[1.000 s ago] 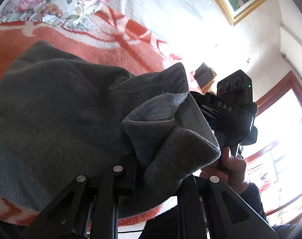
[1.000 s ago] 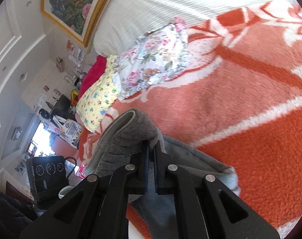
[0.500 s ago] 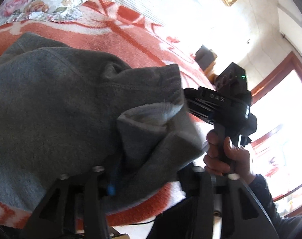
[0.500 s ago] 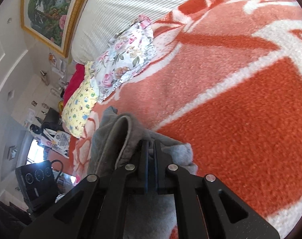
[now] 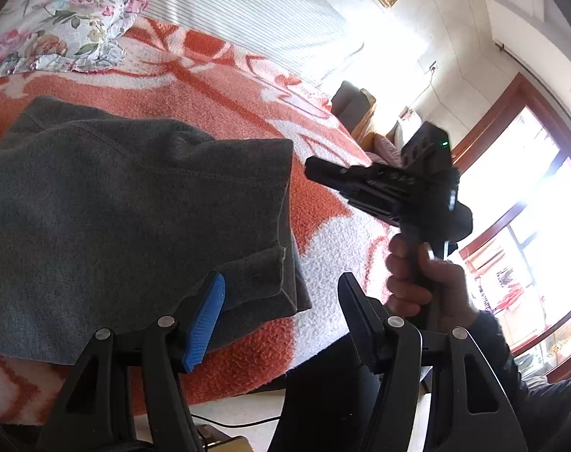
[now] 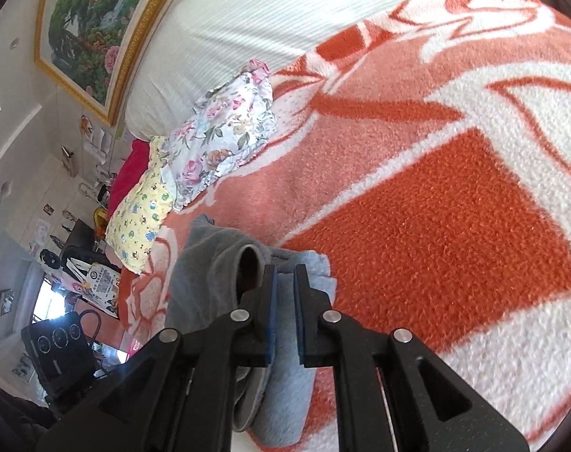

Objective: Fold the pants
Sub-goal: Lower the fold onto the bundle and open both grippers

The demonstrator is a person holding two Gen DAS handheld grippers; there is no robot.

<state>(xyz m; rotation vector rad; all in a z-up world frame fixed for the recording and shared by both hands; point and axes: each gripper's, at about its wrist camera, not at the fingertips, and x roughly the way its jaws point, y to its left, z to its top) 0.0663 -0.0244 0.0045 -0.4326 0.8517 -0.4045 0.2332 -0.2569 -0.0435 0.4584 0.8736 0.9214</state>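
The grey pants (image 5: 127,203) lie folded in a thick stack on the orange and white blanket (image 5: 323,233). My left gripper (image 5: 281,293) is open and empty, just short of the stack's near right corner. My right gripper (image 5: 312,165) shows in the left wrist view, held by a hand, its tip just right of the stack's far corner. In the right wrist view the right gripper (image 6: 284,275) has a narrow gap between its fingers and holds nothing, above the edge of the pants (image 6: 210,260).
Floral pillows (image 5: 55,26) lie at the head of the bed; they also show in the right wrist view (image 6: 225,132) next to a yellow pillow (image 6: 142,211). A striped white headboard (image 6: 270,19) runs behind. The bed's near edge drops to the floor (image 5: 240,410).
Both grippers have let go of the pants. The lifted fold has dropped flat onto the stack. The left gripper opened wide and the right gripper drew back to the right.
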